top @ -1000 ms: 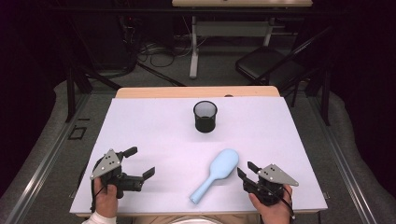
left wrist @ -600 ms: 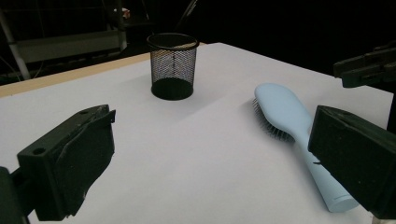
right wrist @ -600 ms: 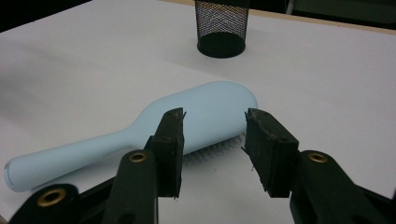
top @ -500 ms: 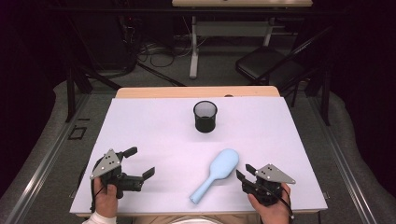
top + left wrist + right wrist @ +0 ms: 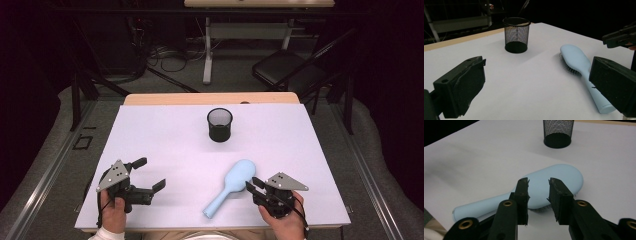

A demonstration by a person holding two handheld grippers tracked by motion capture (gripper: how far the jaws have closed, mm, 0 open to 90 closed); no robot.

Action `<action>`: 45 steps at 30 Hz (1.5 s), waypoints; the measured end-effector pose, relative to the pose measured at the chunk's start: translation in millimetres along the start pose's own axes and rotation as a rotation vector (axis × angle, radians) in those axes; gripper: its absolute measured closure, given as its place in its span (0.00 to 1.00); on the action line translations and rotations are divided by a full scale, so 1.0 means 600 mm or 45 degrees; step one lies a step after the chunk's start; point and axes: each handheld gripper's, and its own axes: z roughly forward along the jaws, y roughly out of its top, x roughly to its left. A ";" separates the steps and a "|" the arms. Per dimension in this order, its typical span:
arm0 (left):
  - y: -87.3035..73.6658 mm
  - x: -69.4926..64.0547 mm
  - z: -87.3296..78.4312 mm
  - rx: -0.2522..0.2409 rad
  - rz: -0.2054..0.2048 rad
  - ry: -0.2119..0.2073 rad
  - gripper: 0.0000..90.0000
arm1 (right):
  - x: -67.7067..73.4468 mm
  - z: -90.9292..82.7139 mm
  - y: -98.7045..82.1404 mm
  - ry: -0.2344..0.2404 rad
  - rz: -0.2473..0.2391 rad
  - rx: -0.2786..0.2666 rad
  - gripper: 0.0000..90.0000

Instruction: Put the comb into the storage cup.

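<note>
The brush lies bristles down on the white table, near the front edge, handle pointing toward the person and the head angled off toward the mesh cup. The cup stands upright, well apart from the brush, farther back near the middle.

The right gripper sits low just beside the brush's head, aimed straight at it. Its 2 jaws have just been closing and now stand a narrow gap apart, but nothing is between them yet — in the right gripper view the tips frame the head from in front, not around it. My guess is the person is sizing the gap down before going in, since the head is wide and the neck is the slimmer spot to pinch.

The left gripper rests on the table well off to the left, jaws spread wide and empty. From the left gripper view it looks across at the cup and brush — probably parked there so it stays out of the way, or is ready to steady something.

Looks like the brush is headed for the cup, handle or head first I can't say.
</note>
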 end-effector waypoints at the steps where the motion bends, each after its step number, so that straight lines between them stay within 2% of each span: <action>1: 0.000 0.000 0.000 0.001 0.000 0.000 0.00 | 0.003 0.002 0.001 0.002 -0.007 0.010 0.79; 4: 0.000 0.000 0.000 0.002 0.001 -0.001 0.00 | 0.009 0.005 0.004 0.004 -0.022 0.018 0.81; 8: 0.000 0.000 0.000 -0.006 -0.001 0.001 0.00 | 0.021 0.015 0.009 0.026 -0.057 0.044 0.90; 14: 0.000 0.000 0.000 -0.006 0.001 -0.001 0.00 | 0.033 0.028 0.014 0.061 -0.072 0.079 1.00; 28: 0.000 0.001 0.000 0.006 0.003 -0.001 0.00 | 0.062 0.061 0.018 0.136 -0.109 0.152 1.00; 38: -0.001 0.001 0.000 0.006 -0.004 0.000 0.00 | 0.084 0.090 0.016 0.193 -0.140 0.265 1.00; 45: -0.001 0.000 0.001 0.001 -0.006 -0.001 0.00 | 0.098 0.102 0.017 0.221 -0.159 0.298 1.00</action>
